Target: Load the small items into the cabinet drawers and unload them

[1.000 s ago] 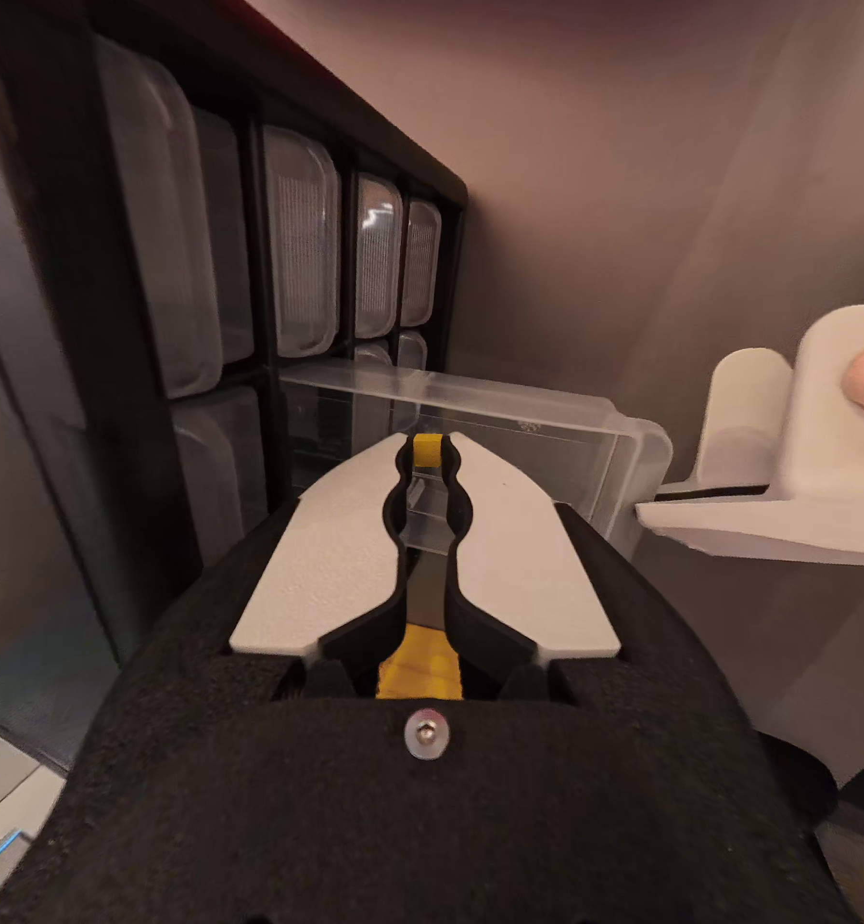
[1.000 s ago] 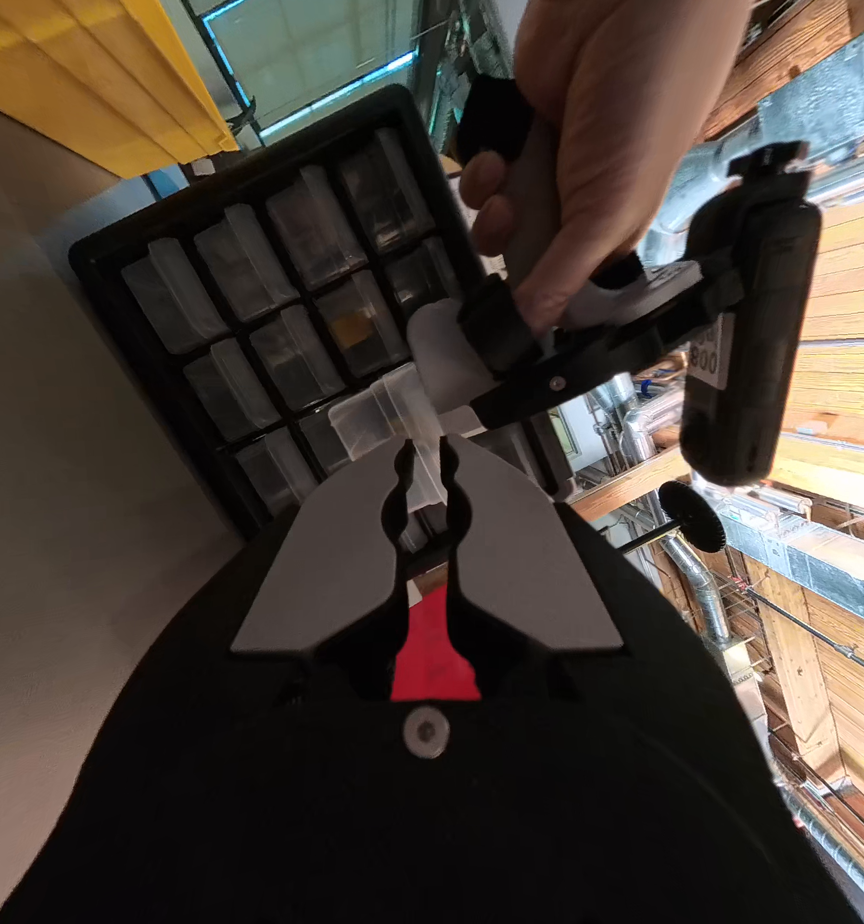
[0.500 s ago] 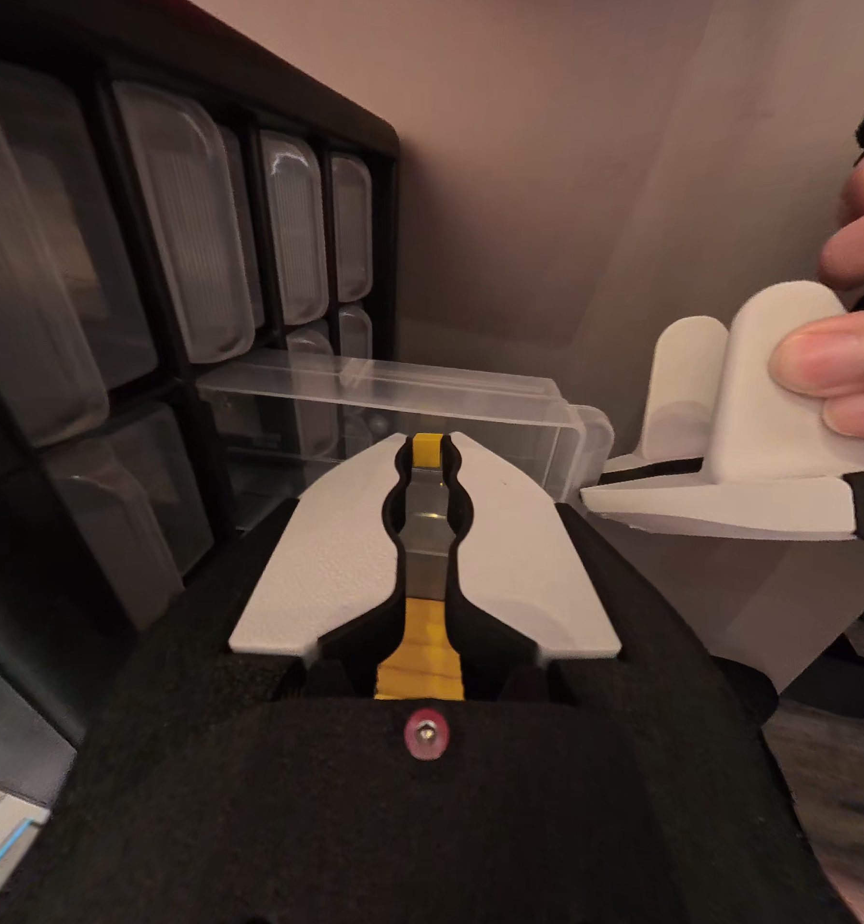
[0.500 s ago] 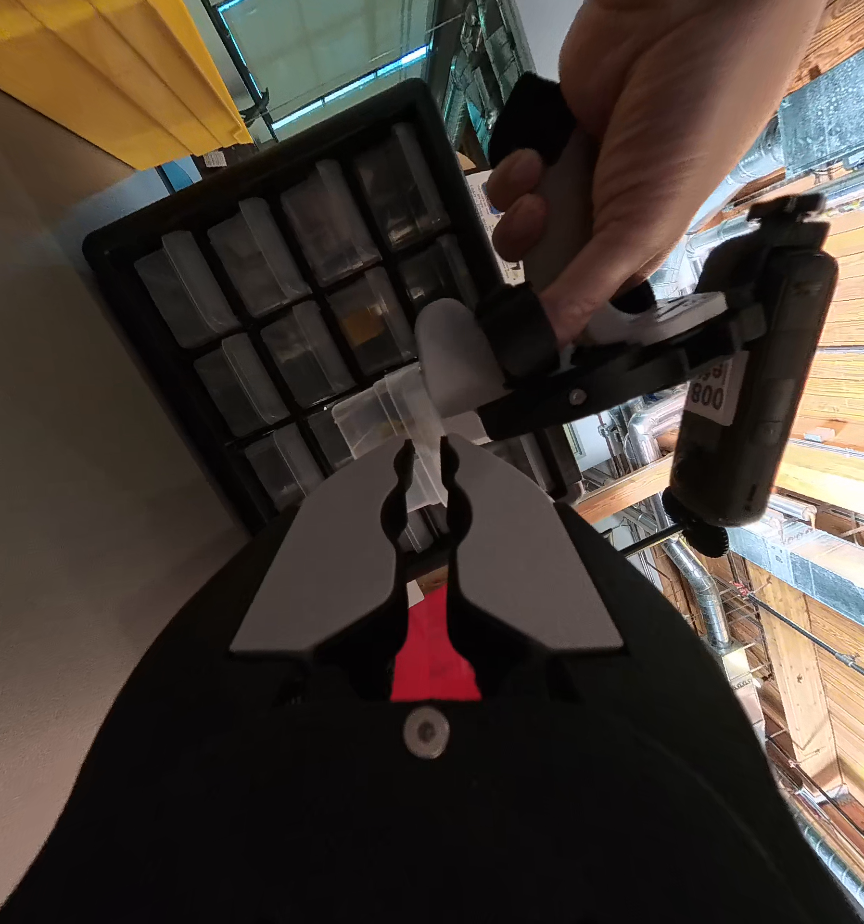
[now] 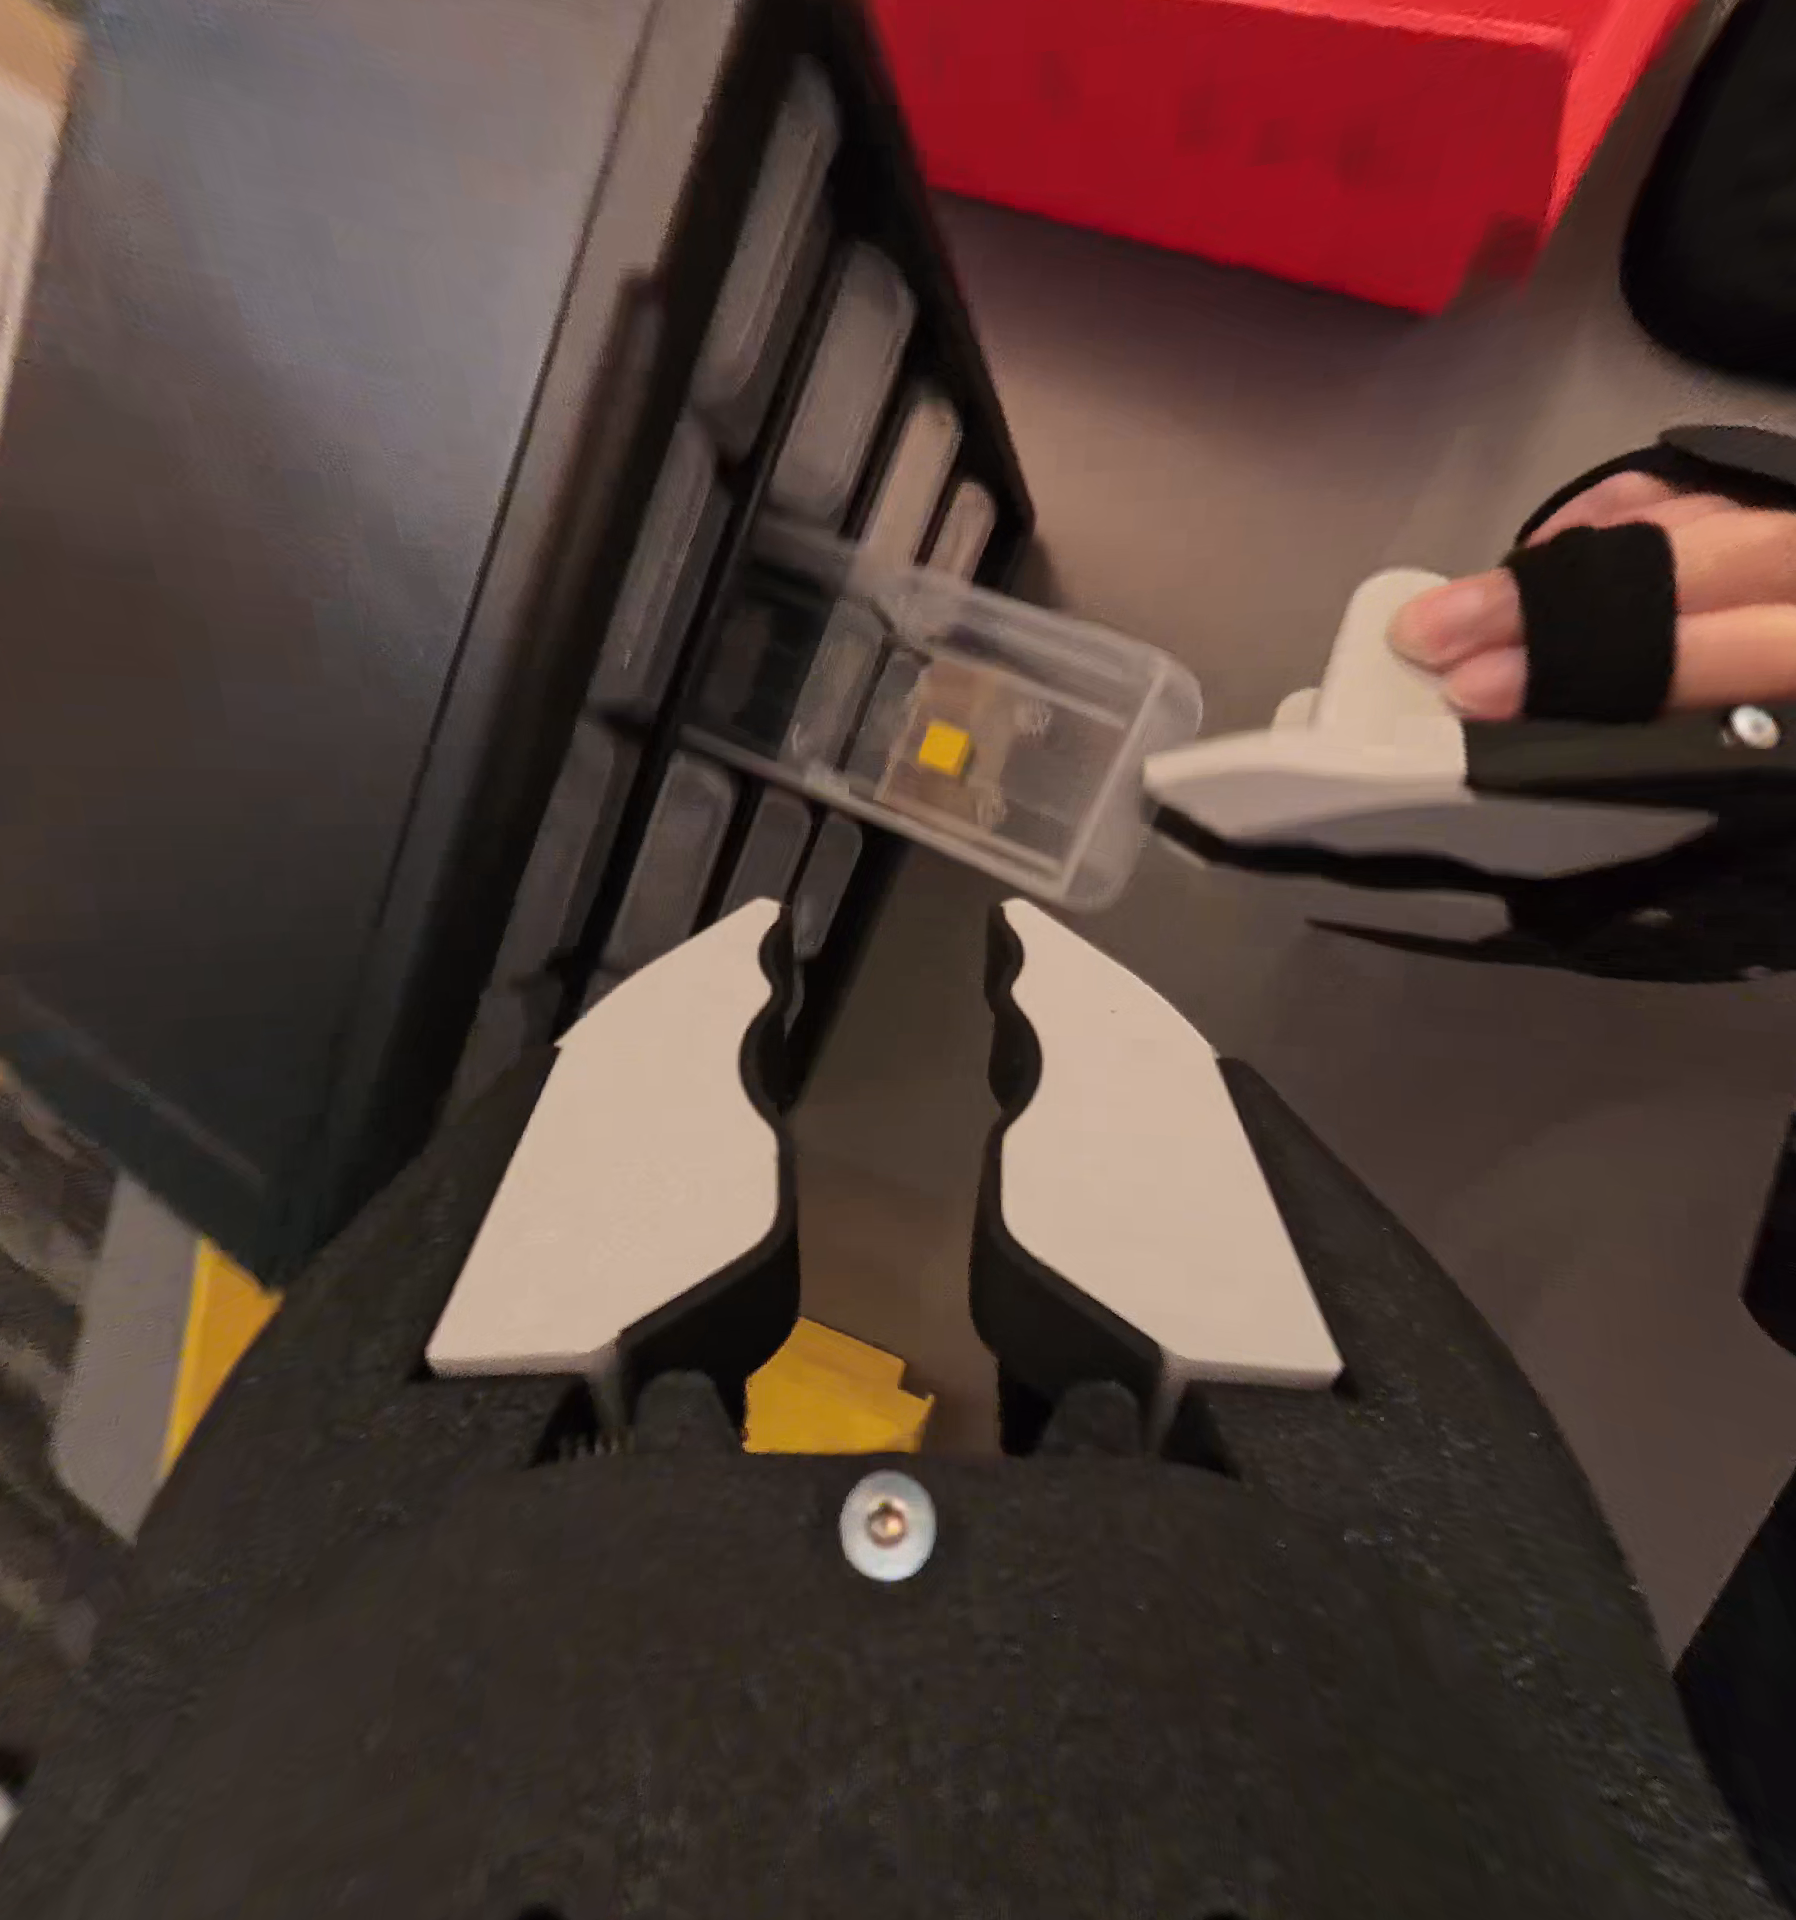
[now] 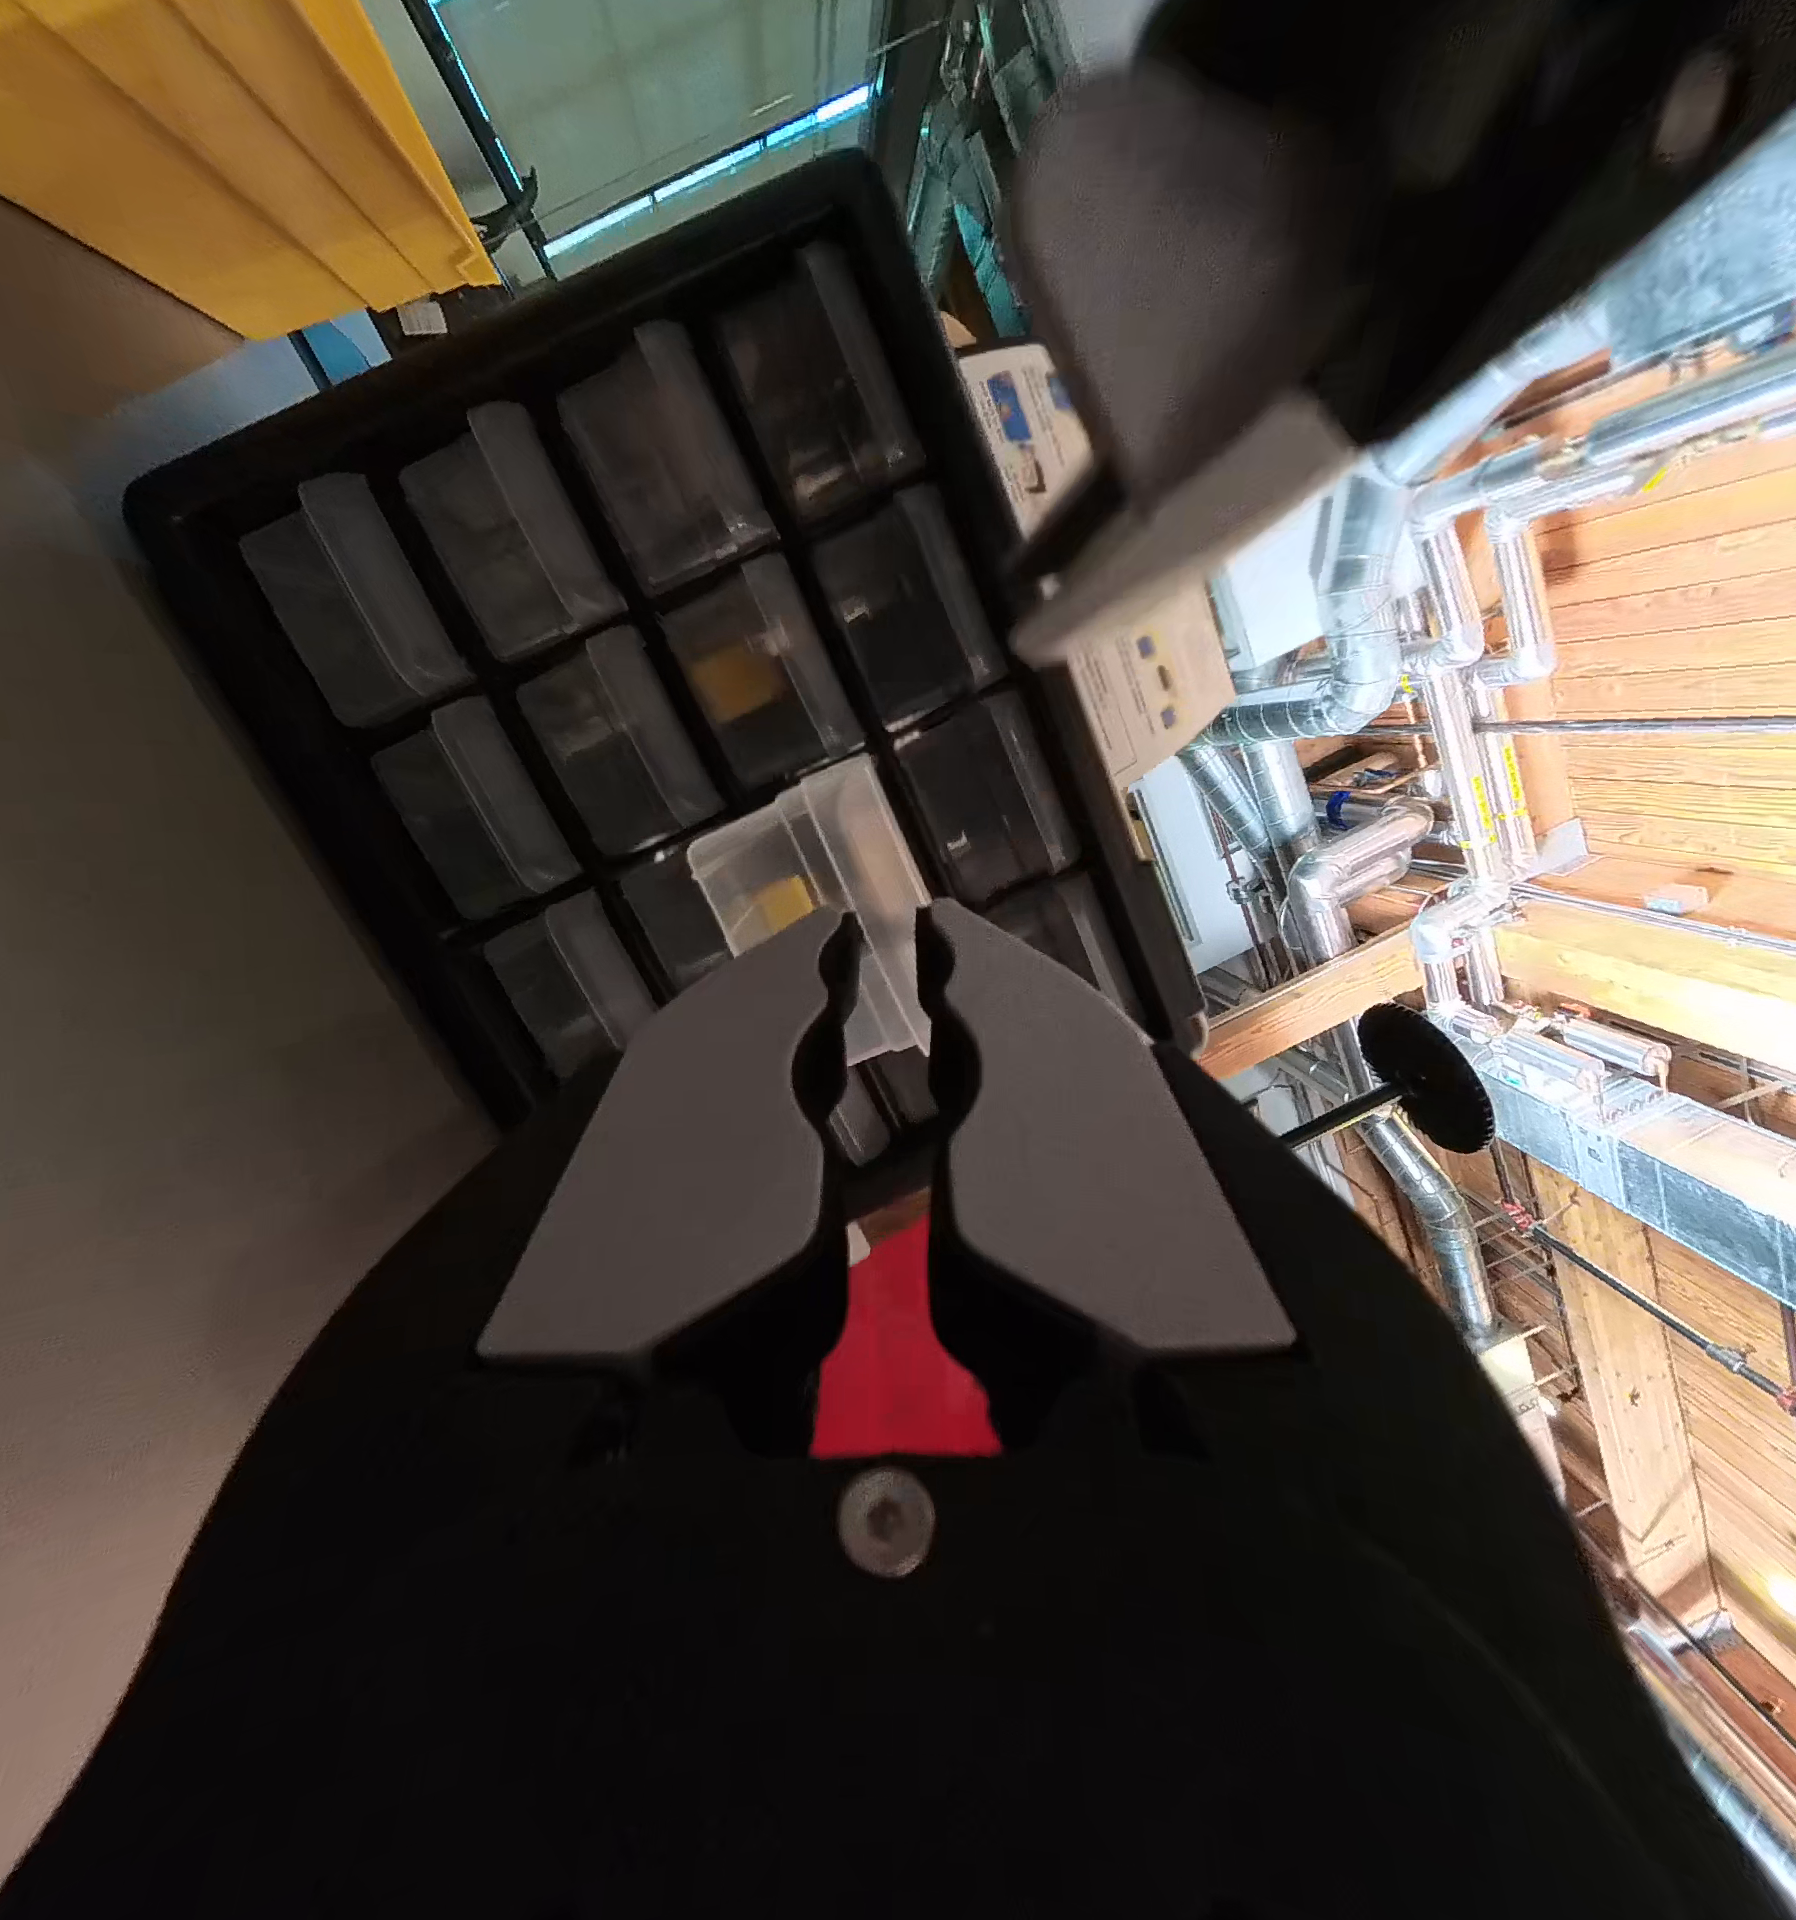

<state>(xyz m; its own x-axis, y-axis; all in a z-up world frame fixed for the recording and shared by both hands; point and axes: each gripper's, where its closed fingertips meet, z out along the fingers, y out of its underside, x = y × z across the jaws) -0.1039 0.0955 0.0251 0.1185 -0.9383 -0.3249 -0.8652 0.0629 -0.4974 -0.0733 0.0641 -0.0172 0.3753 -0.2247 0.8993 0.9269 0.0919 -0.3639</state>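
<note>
The black drawer cabinet (image 5: 333,623) stands at the left in the left wrist view and fills the middle of the right wrist view (image 6: 281,727). One clear drawer (image 5: 987,748) is pulled out, with a small yellow block (image 5: 944,750) lying inside it. My left gripper (image 5: 894,935) is open and empty, below and in front of the drawer. My right gripper (image 6: 889,935) is shut on the drawer's front handle tab (image 6: 878,997). It also shows in the left wrist view (image 5: 1320,800), at the drawer's front end. The block shows in the right wrist view (image 6: 780,899) too.
A red box (image 5: 1237,135) lies on the table behind the cabinet. A yellow bin (image 6: 198,156) is beyond the cabinet. Another shut drawer holds something yellow (image 6: 738,675). A gloved hand (image 5: 1652,634) holds the right gripper. The left gripper's body (image 6: 1185,416) is blurred, close above the right gripper. There is about 7 centimeters between the tips of the two grippers. To the black drawer cabinet (image 5: 333,623): left tips about 10 centimeters, right tips about 15 centimeters.
My left gripper held the yellow block over the open drawer; it has opened, the block now lies in the drawer, and the gripper has pulled back. The right gripper stays on the handle.
</note>
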